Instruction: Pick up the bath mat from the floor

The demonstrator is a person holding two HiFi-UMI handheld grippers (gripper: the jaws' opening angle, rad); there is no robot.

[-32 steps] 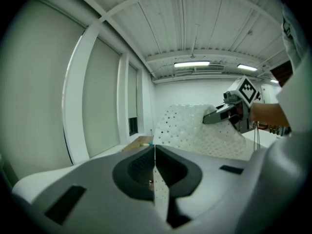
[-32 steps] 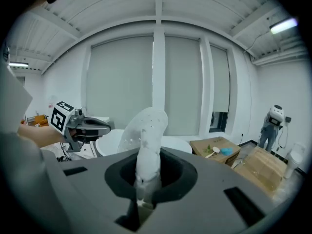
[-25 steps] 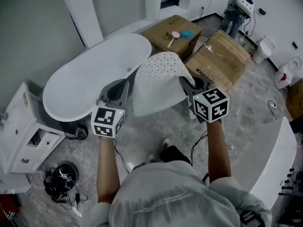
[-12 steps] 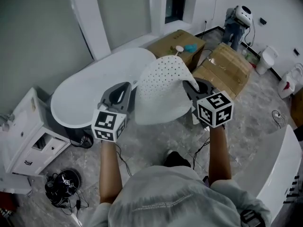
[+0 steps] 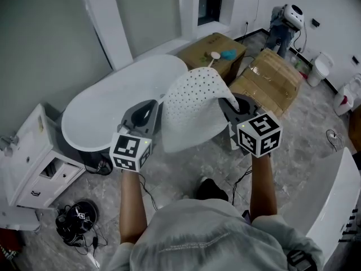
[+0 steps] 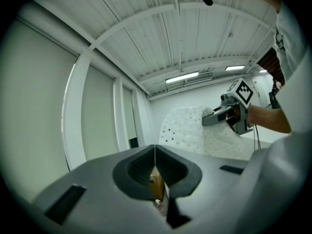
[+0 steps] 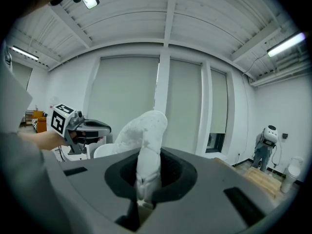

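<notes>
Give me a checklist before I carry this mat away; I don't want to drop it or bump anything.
1. Right gripper tongs pinching the bath mat: ok, a fold sits between them.
2. Left gripper tongs closed on the mat: ok, though only a thin edge shows there.
3. Mat off the floor: ok, it hangs between the two grippers.
4. Mat clear of the bathtub: cannot tell, its far edge overlaps the tub in the head view.
5. Path ahead free: not ok, cardboard boxes stand just beyond the mat.
</notes>
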